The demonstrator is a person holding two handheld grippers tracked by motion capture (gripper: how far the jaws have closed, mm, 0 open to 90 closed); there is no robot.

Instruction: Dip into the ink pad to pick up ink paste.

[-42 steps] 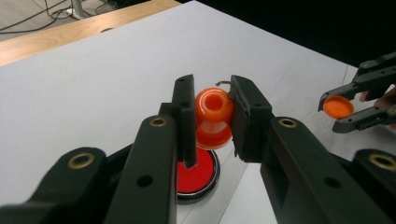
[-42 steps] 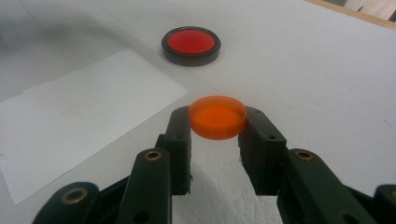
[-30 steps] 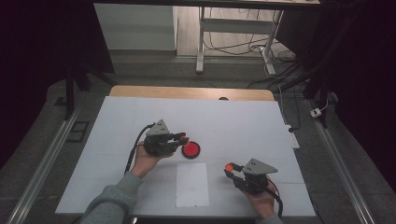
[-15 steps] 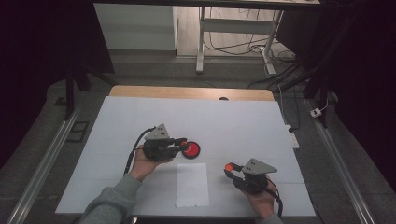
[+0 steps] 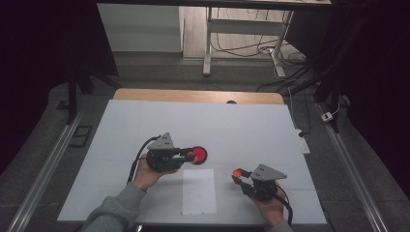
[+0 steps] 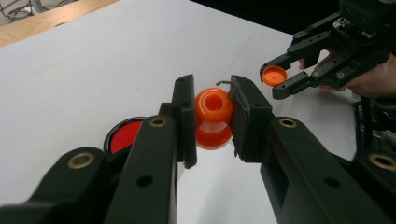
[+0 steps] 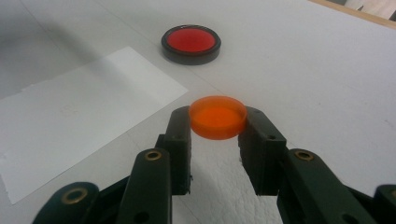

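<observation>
White table (image 5: 145, 121) | left gripper (image 6: 212, 119) level, pinching orange knob (image 6: 214, 116) | right gripper (image 7: 217, 128) pinching orange cap (image 7: 217, 116)

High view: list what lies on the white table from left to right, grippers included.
Left gripper → red disc in a black rim → sheet of white paper → orange cap in the jaws of the right gripper.
</observation>
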